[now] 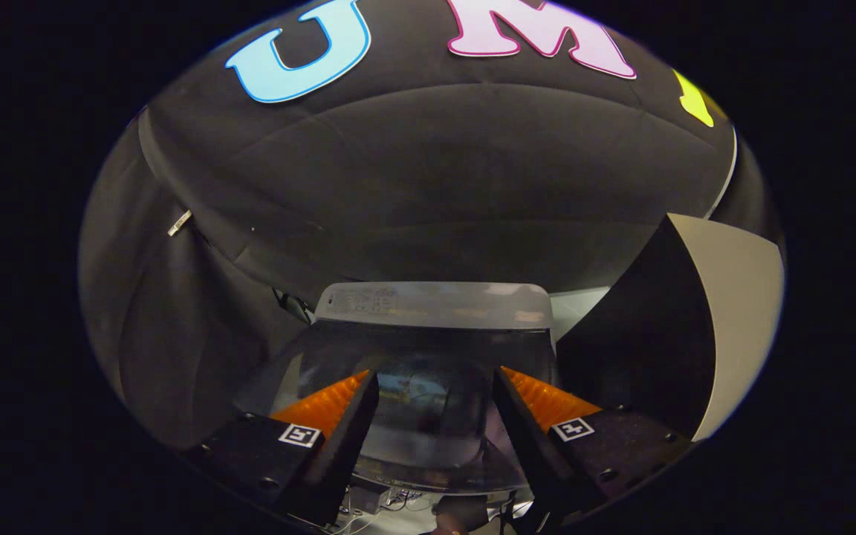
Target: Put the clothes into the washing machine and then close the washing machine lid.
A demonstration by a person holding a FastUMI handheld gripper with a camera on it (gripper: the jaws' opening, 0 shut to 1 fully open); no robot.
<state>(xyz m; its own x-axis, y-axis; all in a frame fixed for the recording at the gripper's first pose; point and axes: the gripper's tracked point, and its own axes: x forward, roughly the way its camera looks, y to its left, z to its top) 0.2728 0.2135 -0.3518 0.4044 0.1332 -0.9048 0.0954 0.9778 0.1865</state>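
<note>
The washing machine stands just below and ahead of me, its pale control panel (pixel 435 305) at the far side. Its dark tinted lid (pixel 428 435) lies flat over the tub, spanning the gap between my fingers and running beyond them. Through the glass I make out something dim and patterned (pixel 417 391); whether it is clothing or a reflection I cannot tell. My gripper (pixel 435 374) hovers over the lid, open, with nothing held between its fingers.
A tall pale panel (pixel 740 312) with a dark face rises close on the right of the machine. Black cloth walls close in behind and on the left. Some thin cables (pixel 398 501) lie near the machine's front edge.
</note>
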